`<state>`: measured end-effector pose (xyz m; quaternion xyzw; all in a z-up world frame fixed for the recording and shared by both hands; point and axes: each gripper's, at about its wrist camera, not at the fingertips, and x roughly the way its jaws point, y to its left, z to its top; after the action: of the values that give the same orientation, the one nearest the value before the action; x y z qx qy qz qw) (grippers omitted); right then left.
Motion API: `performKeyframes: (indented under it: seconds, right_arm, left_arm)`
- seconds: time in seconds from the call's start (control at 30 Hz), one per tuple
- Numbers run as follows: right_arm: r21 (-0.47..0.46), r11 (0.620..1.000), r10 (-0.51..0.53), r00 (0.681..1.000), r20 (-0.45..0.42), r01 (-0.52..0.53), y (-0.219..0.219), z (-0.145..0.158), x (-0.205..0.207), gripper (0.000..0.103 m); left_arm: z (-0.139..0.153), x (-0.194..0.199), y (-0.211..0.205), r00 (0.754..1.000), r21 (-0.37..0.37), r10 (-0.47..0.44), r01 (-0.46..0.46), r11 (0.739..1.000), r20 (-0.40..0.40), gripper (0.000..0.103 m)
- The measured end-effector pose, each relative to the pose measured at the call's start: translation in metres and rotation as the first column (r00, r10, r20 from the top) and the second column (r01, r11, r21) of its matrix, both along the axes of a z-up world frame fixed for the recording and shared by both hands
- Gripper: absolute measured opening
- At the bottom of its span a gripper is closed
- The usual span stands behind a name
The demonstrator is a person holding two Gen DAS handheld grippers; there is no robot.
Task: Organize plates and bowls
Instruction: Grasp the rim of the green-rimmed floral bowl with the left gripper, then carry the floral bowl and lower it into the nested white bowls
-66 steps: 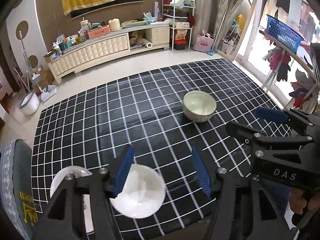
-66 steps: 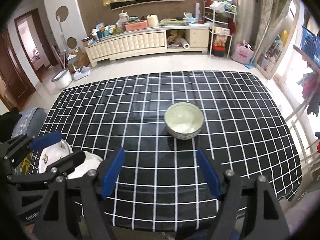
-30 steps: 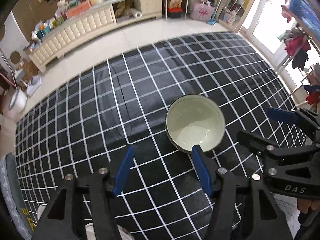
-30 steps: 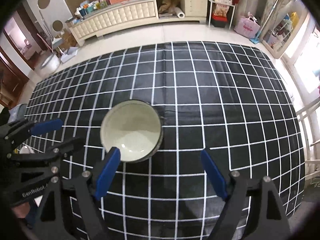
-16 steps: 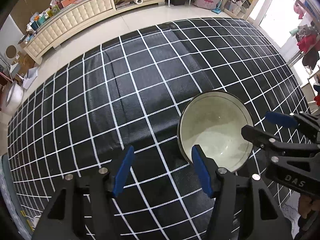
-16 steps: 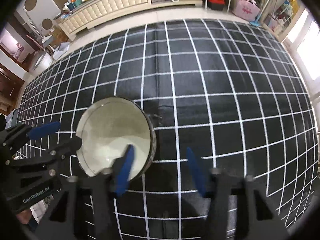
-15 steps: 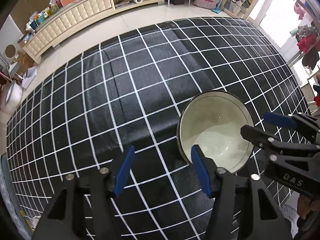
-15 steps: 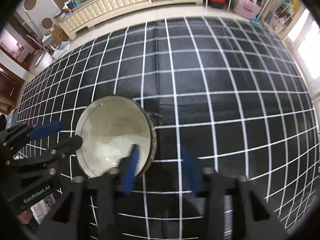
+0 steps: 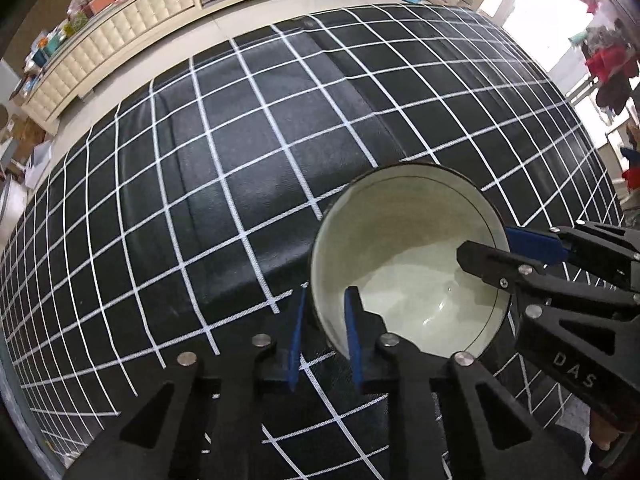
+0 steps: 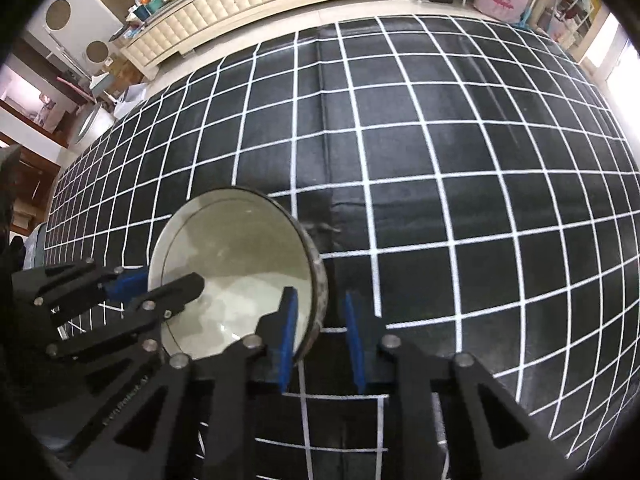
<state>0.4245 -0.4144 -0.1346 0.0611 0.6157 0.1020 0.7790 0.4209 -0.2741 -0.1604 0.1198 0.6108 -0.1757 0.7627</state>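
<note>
your bowl [image 9: 408,264] sits on the black grid tablecloth [image 9: 224,168], low and right of centre in the left wrist view, low and left in the right wrist view; the relation that matters is that both claws straddle its rim from opposite sides; your left gripper [image 9: 325,334] has one blue pad outside the wall and one inside, at about 7 o'clock on the bowl as that camera sees it; your right gripper [image 10: 319,338] brackets the rim the same way, at about 5 o'clock in its own view; both claws are narrowed around the wall, but a sliver of gap shows at each outer pad, so you cannot tell that either is truly pinching; neither arm is nearer, since the bowl lies between them; being round, it has no long axis to align to; the coming lift, by my judgement, depends on both grips being firm and rising level together, or the bowl tips toward the looser side.
</note>
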Motion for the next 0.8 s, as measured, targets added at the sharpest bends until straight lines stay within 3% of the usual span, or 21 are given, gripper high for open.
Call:
performKeyframes:
  seconds: [0.1,0.37,0.8]
  right_arm:
    - [0.003,1.000,0.003,1.000,-0.011,-0.003,0.004,-0.005,0.001,0.021]
    - [-0.015,1.000,-0.023,1.000,0.010,0.023,0.003,-0.004,-0.006,0.019]
    - [0.027,0.998,-0.057,0.998,0.013,0.056,-0.001,0.022,-0.029,0.017]
  left_arm:
    - [-0.002,0.001,-0.001,1.000,0.014,-0.003,0.003,1.000,0.003,0.014]
    - [-0.010,0.001,-0.017,1.000,0.046,-0.021,0.020,0.999,0.015,0.014]
    - [0.012,-0.032,-0.008,1.000,0.017,-0.014,0.014,1.000,0.022,0.014]
